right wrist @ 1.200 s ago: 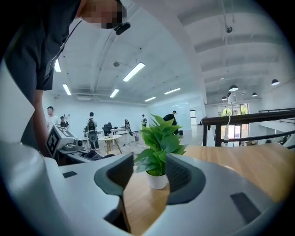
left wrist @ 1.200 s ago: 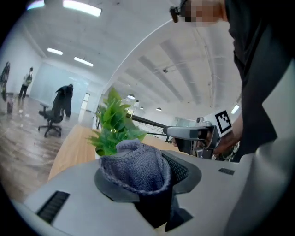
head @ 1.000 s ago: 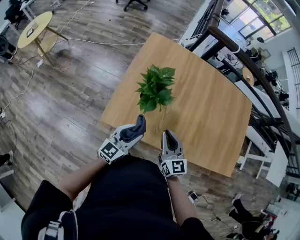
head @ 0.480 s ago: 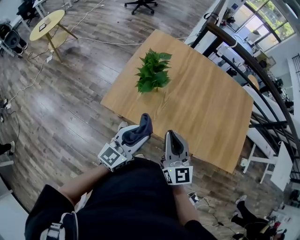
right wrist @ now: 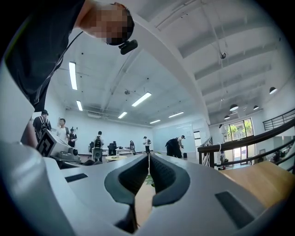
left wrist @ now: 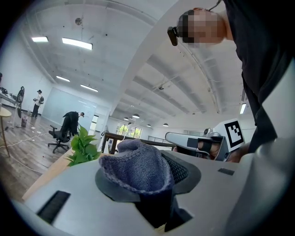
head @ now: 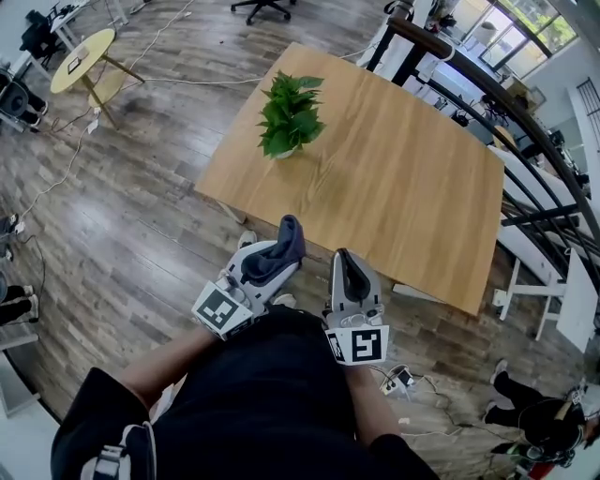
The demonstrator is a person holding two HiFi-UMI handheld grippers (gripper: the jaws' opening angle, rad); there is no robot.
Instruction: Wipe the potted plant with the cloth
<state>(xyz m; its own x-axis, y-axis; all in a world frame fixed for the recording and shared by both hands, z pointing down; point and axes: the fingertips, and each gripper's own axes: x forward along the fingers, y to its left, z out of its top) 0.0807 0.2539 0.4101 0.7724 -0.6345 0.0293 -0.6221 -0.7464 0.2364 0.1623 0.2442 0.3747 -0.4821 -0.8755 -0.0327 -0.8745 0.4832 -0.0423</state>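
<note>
Both grippers are off the near edge of the bench, up over the wooden floor and close in to the person's dark top. The left gripper has its fingers clenched on the cloth, a bluish-grey bundle that bulges out above the pads. The right gripper is just beside it, its fingers pressed together with nothing between them. The two point level towards the bench.

The potted plant stands upright near the far left corner of the bench, leafy and green, well apart from both grippers. The cloth touches no leaf. The left gripper view catches the plant to the left, beyond the cloth. Out past the bench there's a small round yellow table at the far left and an office chair at the top edge.
</note>
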